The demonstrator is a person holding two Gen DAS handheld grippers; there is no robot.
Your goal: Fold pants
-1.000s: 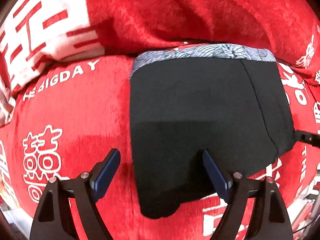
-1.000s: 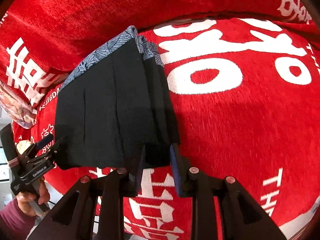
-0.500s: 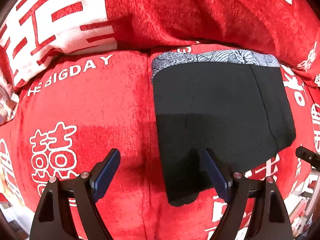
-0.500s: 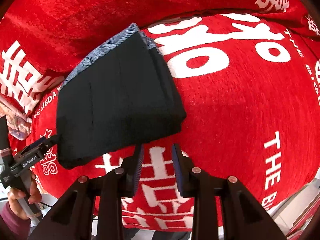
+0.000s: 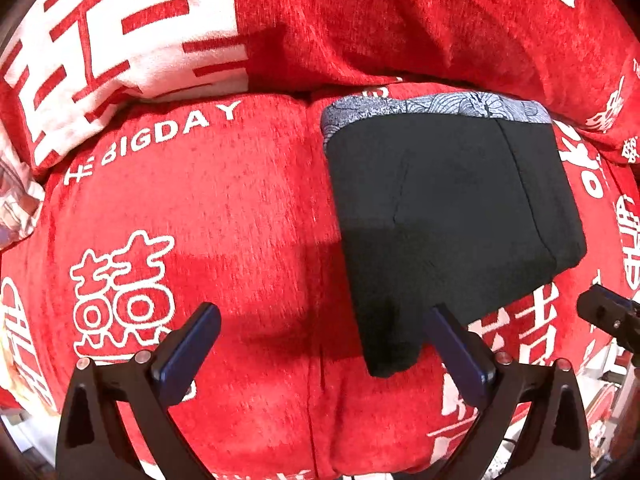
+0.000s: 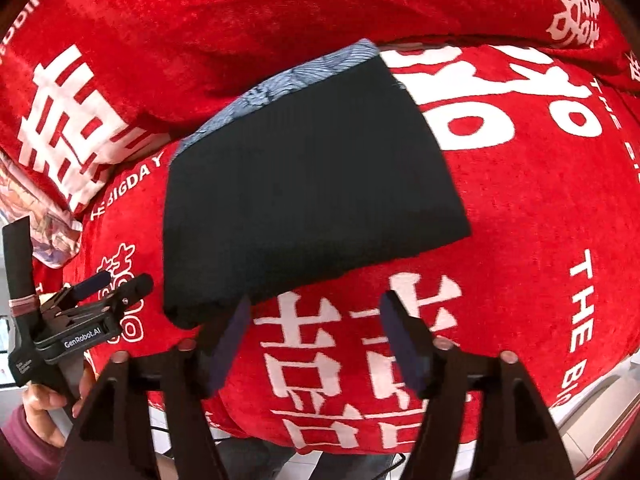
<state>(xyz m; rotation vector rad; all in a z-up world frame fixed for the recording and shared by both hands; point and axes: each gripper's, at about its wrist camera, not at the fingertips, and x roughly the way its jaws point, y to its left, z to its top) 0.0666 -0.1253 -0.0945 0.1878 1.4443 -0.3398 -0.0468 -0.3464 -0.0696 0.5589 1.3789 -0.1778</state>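
The black pants (image 5: 448,216) with a grey patterned waistband (image 5: 432,110) lie folded into a compact rectangle on the red sofa seat; they also show in the right wrist view (image 6: 308,184). My left gripper (image 5: 320,340) is open and empty, off the pants' near left corner. My right gripper (image 6: 316,328) is open and empty, just in front of the pants' near edge. The left gripper appears at the left of the right wrist view (image 6: 104,292); the right gripper's tip shows at the right edge of the left wrist view (image 5: 608,316).
The red sofa cover (image 5: 200,220) with white lettering spans the seat. Red back cushions (image 5: 360,20) rise behind the pants. A patterned pillow (image 6: 44,232) sits at the far left. The seat's front edge (image 6: 360,448) drops off just below the grippers.
My right gripper has let go of the pants' near edge, opened wide and pulled back. The pants now lie flat. My left gripper stayed open and drifted left, away from the pants.
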